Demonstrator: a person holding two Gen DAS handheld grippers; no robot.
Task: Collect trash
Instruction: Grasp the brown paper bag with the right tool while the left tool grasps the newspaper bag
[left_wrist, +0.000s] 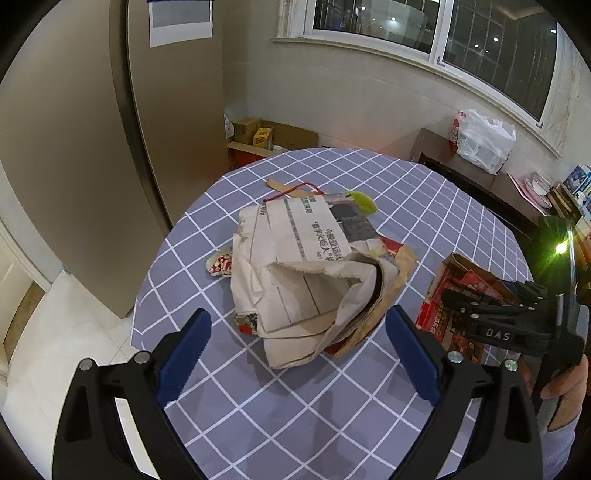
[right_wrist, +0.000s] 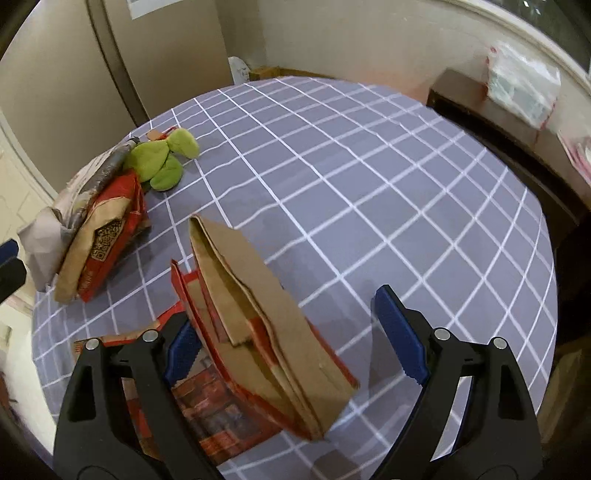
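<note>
A home: checked tablecloth (left_wrist: 369, 177), window (left_wrist: 480, 44), stacked cardboard boxes (left_wrist: 258, 136).

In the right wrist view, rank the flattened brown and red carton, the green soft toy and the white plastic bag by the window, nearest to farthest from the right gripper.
1. Flattened brown and red carton: between the open fingers of the right gripper.
2. Green soft toy: far left on the table, beside the crumpled paper pile.
3. White plastic bag: off the table, top right by the window.

The right gripper (left_wrist: 496, 334) carries the raised letters "DAS" on its black body. The newspaper (left_wrist: 295, 273) bears printed Chinese headlines, upside down. The paper bag (right_wrist: 99, 251) shows a QR code.
</note>
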